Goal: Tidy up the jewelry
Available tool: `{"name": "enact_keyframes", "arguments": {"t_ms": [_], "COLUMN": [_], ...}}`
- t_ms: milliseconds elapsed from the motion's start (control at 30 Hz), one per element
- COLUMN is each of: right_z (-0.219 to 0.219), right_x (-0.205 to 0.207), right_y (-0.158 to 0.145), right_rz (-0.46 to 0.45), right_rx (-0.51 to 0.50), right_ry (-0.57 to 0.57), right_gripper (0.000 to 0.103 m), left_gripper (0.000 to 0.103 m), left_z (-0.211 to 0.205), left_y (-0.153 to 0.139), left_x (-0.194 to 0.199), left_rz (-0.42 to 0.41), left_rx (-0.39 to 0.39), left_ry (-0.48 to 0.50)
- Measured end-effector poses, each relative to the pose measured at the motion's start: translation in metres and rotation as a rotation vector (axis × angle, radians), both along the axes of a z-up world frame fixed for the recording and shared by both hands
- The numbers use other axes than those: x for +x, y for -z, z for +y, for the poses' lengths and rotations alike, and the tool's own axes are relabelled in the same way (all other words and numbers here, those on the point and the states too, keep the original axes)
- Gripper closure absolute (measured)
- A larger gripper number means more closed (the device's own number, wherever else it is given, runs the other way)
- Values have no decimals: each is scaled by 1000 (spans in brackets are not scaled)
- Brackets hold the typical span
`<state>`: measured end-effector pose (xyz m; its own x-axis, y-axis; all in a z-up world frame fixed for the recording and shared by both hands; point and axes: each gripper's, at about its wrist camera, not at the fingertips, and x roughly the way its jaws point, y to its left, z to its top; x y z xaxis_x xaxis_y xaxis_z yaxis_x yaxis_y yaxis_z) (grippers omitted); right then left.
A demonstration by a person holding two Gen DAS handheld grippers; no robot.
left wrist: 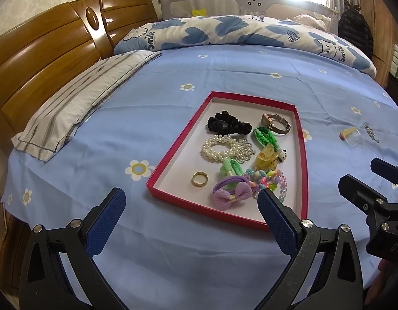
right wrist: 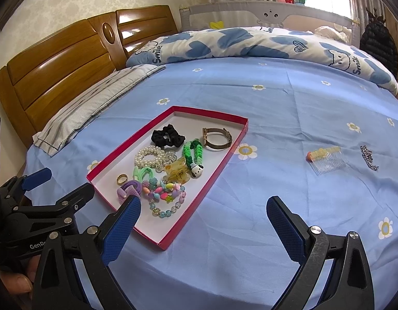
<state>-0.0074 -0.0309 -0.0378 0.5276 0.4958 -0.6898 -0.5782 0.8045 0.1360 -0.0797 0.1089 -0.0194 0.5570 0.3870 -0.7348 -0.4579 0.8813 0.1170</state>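
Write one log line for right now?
left gripper: open | right gripper: open | hair comb, chain: outside red tray

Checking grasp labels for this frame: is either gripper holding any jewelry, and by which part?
Nothing is held. The left gripper and right gripper are both open and empty above the bedsheet.

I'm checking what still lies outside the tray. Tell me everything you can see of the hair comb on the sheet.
The hair comb lies flat on the blue flowered bed sheet, right of the red tray and apart from it. It looks like clear plastic, with a row of thin teeth pointing toward the camera, a yellowish strip along its top and a small orange piece at its left end. A small silvery chain lies to its right, not touching. Neither gripper is near it.
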Motion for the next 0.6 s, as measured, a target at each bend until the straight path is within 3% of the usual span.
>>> {"name": "enact_keyframes", "arguments": {"t_ms": [600], "right_z": [-2], "right_x": [2], "right_y": [4], "right_rz": [8], "right_rx": [-1], "right_ry": [5], "right_gripper": [4], "left_gripper": [0], "left_z": [0], "left_y": [4], "left_x": [3], "left_rz": [13], "left_rx": [-4], "left_ry": [2]}}
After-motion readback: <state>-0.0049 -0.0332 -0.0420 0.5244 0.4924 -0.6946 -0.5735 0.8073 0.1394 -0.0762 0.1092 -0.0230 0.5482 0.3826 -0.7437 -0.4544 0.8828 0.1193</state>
